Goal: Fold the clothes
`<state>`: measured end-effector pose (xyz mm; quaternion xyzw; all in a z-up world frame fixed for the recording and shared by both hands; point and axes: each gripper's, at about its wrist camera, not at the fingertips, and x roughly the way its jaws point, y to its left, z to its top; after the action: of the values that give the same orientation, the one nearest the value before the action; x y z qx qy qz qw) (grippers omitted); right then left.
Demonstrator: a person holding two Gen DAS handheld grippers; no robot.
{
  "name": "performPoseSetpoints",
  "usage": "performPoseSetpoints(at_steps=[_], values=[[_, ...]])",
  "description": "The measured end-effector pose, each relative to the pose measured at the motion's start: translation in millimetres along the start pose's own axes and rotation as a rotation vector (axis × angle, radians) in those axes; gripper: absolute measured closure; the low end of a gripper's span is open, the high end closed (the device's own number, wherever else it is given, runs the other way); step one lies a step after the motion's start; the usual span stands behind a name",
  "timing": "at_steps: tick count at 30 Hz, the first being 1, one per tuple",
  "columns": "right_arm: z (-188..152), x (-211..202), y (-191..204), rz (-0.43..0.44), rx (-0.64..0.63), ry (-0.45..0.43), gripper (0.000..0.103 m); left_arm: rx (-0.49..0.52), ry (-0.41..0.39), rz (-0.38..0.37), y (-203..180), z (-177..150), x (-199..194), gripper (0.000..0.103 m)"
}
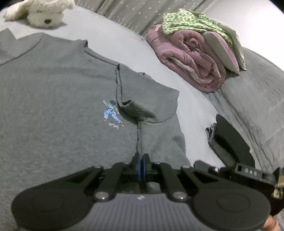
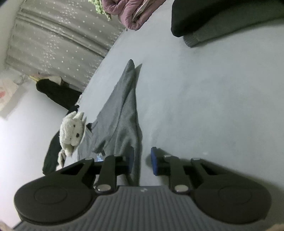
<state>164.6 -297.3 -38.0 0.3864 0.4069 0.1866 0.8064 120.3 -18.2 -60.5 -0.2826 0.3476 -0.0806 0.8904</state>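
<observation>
A grey T-shirt (image 1: 62, 106) with a small blue figure print (image 1: 111, 113) lies spread on the bed in the left wrist view. My left gripper (image 1: 142, 160) is shut on a thin ridge of that shirt, which runs taut from the blue pads towards the sleeve (image 1: 150, 106). The right gripper's black housing (image 1: 230, 142) shows at the right edge of the shirt. In the right wrist view, a raised fold of the shirt (image 2: 122, 110) passes between the jaws of my right gripper (image 2: 142, 160). The cloth lies against the left pad (image 2: 131, 158); the right pad (image 2: 154, 160) stands apart from it.
A white soft toy dog (image 1: 42, 16) lies at the far end of the bed sheet (image 1: 191, 110). A rolled purple quilt (image 1: 191, 58) with a green patterned cloth (image 1: 188, 21) on it sits far right. A dark garment (image 2: 213, 16) lies beyond the right gripper. A starred curtain (image 2: 62, 44) hangs behind.
</observation>
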Motion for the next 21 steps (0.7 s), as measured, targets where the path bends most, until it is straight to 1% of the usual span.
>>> performPoseSetpoints(at_steps=[2,6,9,10,11,12,15,17,19,20,21], values=[[-2.0,3.8,4.5,-0.001,-0.027,0.0,0.081,0.014,-0.007,0.006,-1.7,-0.9,-0.3,0.1],[-7.1,9.2,15.2,-0.031,-0.103,-0.003,0.081,0.03,-0.017,0.017,-4.9,-1.6,0.0,0.1],[-14.1,15.6,26.2,-0.074,-0.194,-0.015,0.081,0.036,-0.025,0.021,-6.2,-3.5,-0.1,0.1],[-17.8,17.9,31.7,-0.097,-0.243,-0.019,0.083,0.042,-0.029,0.023,-6.7,-4.4,-0.4,0.1],[-23.5,20.0,39.1,-0.133,-0.313,-0.019,0.099,0.05,-0.031,0.025,-7.5,-4.8,-1.1,0.1],[-27.3,20.8,44.8,-0.162,-0.367,-0.024,0.1,0.057,-0.034,0.027,-8.3,-5.2,-1.9,0.1],[-23.1,11.5,46.4,-0.193,-0.388,-0.078,0.101,0.063,-0.045,0.026,-9.2,-5.5,-5.8,0.101],[-16.8,10.3,37.2,-0.194,-0.354,-0.072,0.102,0.076,-0.038,0.034,-9.9,-5.7,-4.1,0.101],[-17.6,13.0,26.5,-0.191,-0.325,-0.062,0.102,0.087,-0.03,0.042,-10.7,-5.7,-2.6,0.101],[-16.9,11.7,23.7,-0.177,-0.305,-0.061,0.102,0.083,-0.021,0.039,-11.3,-4.6,-3.3,0.1],[-14.8,8.2,21.3,-0.165,-0.285,-0.055,0.101,0.06,0.001,0.016,-9.8,-2.7,-4.4,0.1]])
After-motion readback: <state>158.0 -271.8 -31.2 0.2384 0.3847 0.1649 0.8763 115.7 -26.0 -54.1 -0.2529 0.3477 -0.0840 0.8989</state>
